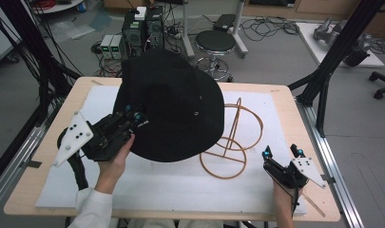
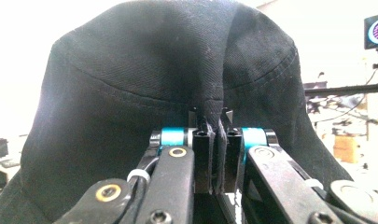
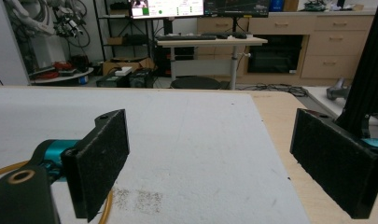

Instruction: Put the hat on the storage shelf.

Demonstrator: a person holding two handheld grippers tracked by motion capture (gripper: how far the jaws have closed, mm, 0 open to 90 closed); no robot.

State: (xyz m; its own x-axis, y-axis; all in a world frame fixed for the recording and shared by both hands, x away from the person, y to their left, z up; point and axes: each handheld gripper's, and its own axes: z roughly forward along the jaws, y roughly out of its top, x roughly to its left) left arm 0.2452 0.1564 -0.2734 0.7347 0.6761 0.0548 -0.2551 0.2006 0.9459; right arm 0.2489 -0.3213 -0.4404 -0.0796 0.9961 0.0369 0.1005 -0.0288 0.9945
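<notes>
A black cap (image 1: 173, 107) hangs above the table's middle, lifted off the white mat (image 1: 147, 187). My left gripper (image 1: 133, 118) is shut on its edge from the left. In the left gripper view the cap's cloth (image 2: 168, 70) drapes over the closed jaws, a fold pinched between them. An orange wire stand (image 1: 232, 142) rests on the mat just right of the cap, partly hidden behind it. My right gripper (image 1: 281, 153) stands open near the table's front right corner, apart from the stand. Its pads (image 3: 102, 163) hold nothing, and a bit of the orange wire (image 3: 105, 205) shows at the lower left.
The wooden table (image 1: 302, 137) carries the white mat. Black frame posts (image 1: 340, 45) rise at the right and cables hang at the left. A stool (image 1: 215, 43) and computer boxes (image 1: 142, 28) stand beyond the far edge.
</notes>
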